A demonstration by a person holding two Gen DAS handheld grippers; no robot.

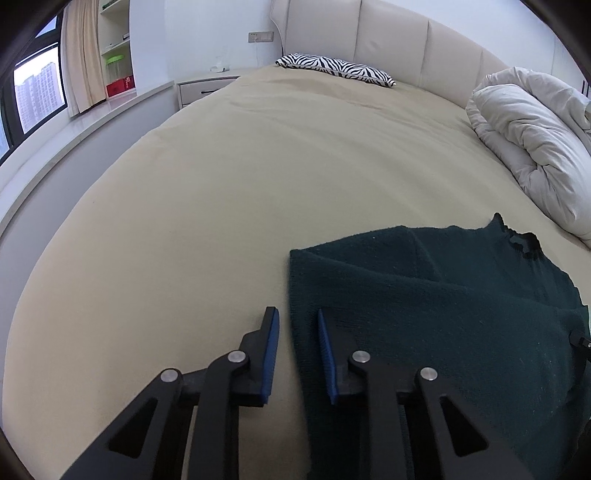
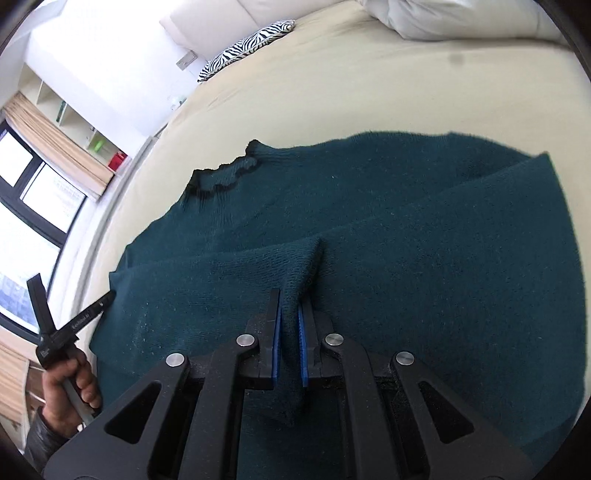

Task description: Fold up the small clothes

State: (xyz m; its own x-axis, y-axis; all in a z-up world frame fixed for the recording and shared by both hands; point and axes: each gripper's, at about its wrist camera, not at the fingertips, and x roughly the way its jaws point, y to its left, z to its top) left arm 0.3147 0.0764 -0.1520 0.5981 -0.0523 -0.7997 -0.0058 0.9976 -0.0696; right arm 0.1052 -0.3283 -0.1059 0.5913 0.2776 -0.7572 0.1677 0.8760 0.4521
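Note:
A dark green knitted sweater (image 2: 369,206) lies spread on the beige bed sheet (image 1: 258,184), its collar (image 2: 225,173) toward the far left in the right wrist view. My right gripper (image 2: 290,295) is shut on a pinched ridge of the sweater's fabric near its lower part. My left gripper (image 1: 295,314) is open over the sweater's left edge (image 1: 295,295), one finger above the sheet, the other above the knit. The sweater also shows in the left wrist view (image 1: 443,314). The left gripper also appears at the left of the right wrist view (image 2: 70,295), held by a hand.
A zebra-print pillow (image 1: 336,68) lies at the head of the bed by the padded headboard (image 1: 388,33). A bunched white duvet (image 1: 528,136) sits at the right side. A nightstand (image 1: 201,86), shelves and a window (image 1: 37,92) stand left of the bed.

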